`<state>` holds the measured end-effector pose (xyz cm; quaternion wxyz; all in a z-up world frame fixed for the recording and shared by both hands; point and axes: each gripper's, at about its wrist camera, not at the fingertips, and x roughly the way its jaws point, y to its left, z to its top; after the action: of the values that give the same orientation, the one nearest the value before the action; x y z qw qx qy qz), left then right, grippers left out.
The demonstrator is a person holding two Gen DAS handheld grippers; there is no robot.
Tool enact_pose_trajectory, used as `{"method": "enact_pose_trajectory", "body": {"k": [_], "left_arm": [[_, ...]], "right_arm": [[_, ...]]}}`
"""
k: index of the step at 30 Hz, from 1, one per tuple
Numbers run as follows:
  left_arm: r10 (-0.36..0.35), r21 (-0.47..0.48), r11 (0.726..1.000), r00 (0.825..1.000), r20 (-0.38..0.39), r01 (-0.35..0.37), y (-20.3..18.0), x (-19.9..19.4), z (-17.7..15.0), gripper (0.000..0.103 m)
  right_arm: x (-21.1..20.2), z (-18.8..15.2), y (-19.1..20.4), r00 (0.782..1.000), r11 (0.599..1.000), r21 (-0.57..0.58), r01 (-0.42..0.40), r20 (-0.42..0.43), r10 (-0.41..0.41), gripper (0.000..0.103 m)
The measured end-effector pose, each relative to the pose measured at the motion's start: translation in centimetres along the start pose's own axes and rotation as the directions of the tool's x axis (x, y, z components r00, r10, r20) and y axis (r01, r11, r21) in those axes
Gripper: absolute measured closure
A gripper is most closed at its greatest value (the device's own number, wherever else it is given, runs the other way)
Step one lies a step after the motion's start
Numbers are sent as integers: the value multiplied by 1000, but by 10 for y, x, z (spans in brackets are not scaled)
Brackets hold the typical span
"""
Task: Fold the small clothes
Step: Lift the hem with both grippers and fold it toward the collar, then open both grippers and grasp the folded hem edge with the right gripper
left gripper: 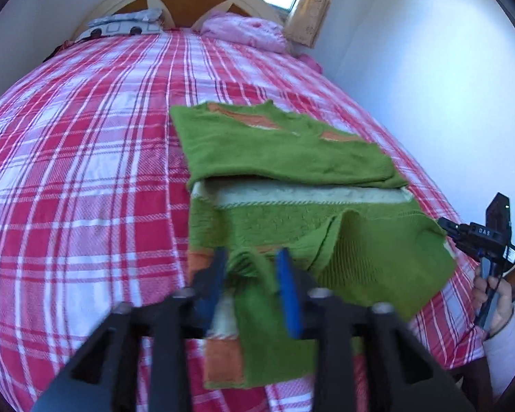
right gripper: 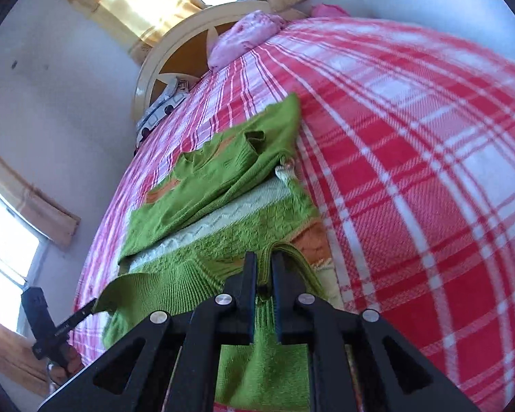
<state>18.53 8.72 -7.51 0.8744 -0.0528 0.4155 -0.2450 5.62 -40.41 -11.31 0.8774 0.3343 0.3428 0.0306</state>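
One green sweater on one plaid bed, two grippers, left and right (jaws both pinching its knit), two pillows.

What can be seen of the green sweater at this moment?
The green knitted sweater has a cream band across the middle, orange patches and ribbed edges. It lies on the red-and-white plaid bedspread, partly folded: its far part is doubled back over the cream band. The near edge is lifted and bunched. The left gripper has a fold of it between its jaws, and the right gripper is shut on another fold of that edge.
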Motion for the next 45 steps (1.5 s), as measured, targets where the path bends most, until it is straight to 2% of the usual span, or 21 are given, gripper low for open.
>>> {"method": "enact_pose_trajectory", "body": {"k": [1, 2, 3, 4, 6, 8, 9, 15, 18, 21, 26, 30, 34, 36, 39, 42, 44, 45], "left_arm": [[1, 13, 1000, 1000, 22, -2, 1, -5, -1, 39], [2, 29, 1000, 999, 41, -3, 0, -9, -2, 30], [-7, 51, 999, 999, 52, 4, -1, -14, -3, 30], [-29, 78, 997, 998, 52, 25, -2, -17, -4, 30], [-64, 148, 987, 997, 50, 56, -10, -19, -5, 30], [-51, 200, 979, 998, 47, 40, -19, -14, -4, 30], [-36, 215, 976, 999, 39, 27, -22, -7, -2, 30], [-39, 139, 989, 999, -28, 43, -15, 37, 10, 32], [-23, 117, 993, 997, -69, 31, -15, 53, 7, 37], [-7, 105, 994, 993, -115, 19, -17, 63, -1, 37], [-11, 83, 996, 994, -110, 20, -18, 60, -5, 37], [-60, 15, 998, 991, -116, 62, -10, 52, 1, 37], [-48, 33, 998, 988, -145, 53, -10, 59, -1, 35], [-11, 61, 998, 990, -142, 20, -16, 60, -3, 35], [14, 47, 999, 991, -133, -8, -16, 57, -5, 35], [3, 12, 1000, 991, -135, -1, -15, 51, -14, 35], [-25, 11, 1000, 986, -163, 28, -18, 55, -19, 36], [-17, 19, 1000, 986, -165, 20, -19, 56, -20, 36]], "right_arm": [[-6, -1, 0, 999, 999, 15, -33, 18, 32, 69], [-11, -3, 0, 998, 998, 25, -57, 38, 56, 60], [-20, -5, 1, 994, 996, 35, -86, 73, 84, 43], [-28, -8, 3, 989, 993, 40, -109, 104, 105, 36], [-43, -14, 10, 976, 987, 27, -159, 154, 153, 36], [-47, -18, 20, 976, 990, -9, -142, 165, 142, 36], [-49, -22, 28, 979, 993, -48, -107, 167, 114, 36], [-51, -36, 66, 987, 976, -215, 33, 161, 2, 36], [-51, -43, 73, 987, 965, -257, 53, 160, -11, 36], [-51, -45, 73, 989, 963, -263, 53, 149, -13, 36], [-46, -45, 67, 989, 964, -256, 76, 144, -39, 36], [-51, -44, 64, 987, 966, -244, 86, 156, -49, 36], [-52, -43, 60, 986, 967, -237, 93, 157, -56, 36], [-50, -43, 58, 987, 969, -230, 91, 151, -57, 36], [-49, -44, 57, 988, 970, -226, 90, 146, -58, 36], [-52, -46, 59, 986, 963, -248, 106, 153, -69, 36], [-52, -46, 59, 986, 960, -258, 112, 152, -74, 36], [-52, -45, 58, 986, 959, -261, 114, 152, -76, 36]]}}
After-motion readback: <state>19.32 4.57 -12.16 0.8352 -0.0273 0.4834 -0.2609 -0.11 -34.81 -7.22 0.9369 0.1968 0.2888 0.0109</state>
